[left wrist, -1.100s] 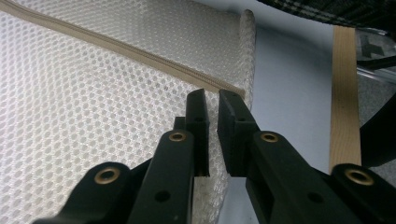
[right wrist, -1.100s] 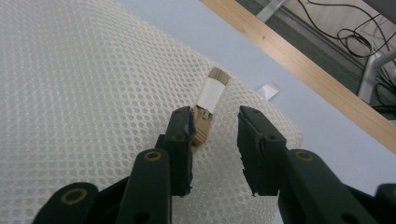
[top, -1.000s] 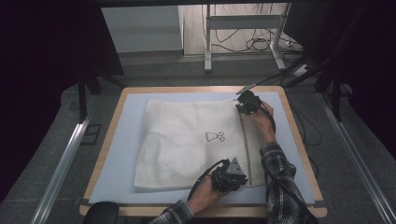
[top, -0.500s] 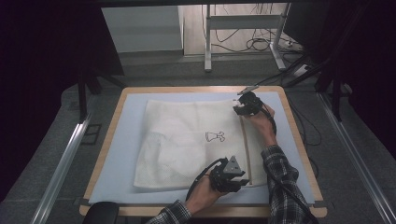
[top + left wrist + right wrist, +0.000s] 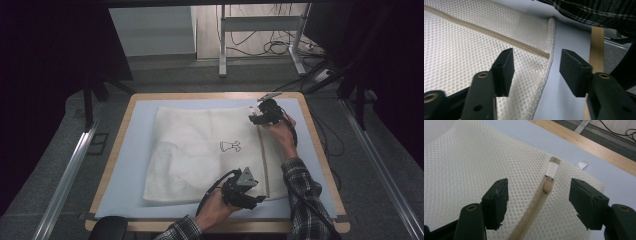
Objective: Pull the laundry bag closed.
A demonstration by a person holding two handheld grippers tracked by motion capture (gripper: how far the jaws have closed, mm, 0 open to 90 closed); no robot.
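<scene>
Since a second ago both my grippers have been letting their jaws spread apart, while my hands are barely shifting and the mesh laundry bag [image 5: 205, 152] is lying just as it was. My left gripper [image 5: 244, 192] is hovering at the bag's near right corner, jaws standing partly open and gripping nothing; in the left gripper view [image 5: 536, 67] the bag's rounded edge [image 5: 547, 50] is running up between them, with the beige zipper tape [image 5: 499, 36] ending just ahead of the left jaw. My right gripper [image 5: 260, 116] is poised over the bag's far right corner, jaws likewise apart and empty; in the right gripper view [image 5: 537, 195] the zipper pull [image 5: 547, 186] is sitting just ahead, between the two jaws, with a white tab [image 5: 552, 169] right beyond it. The bag is resting flat on the blue mat [image 5: 135, 165] covering the counter [image 5: 320, 150], under both grippers.
</scene>
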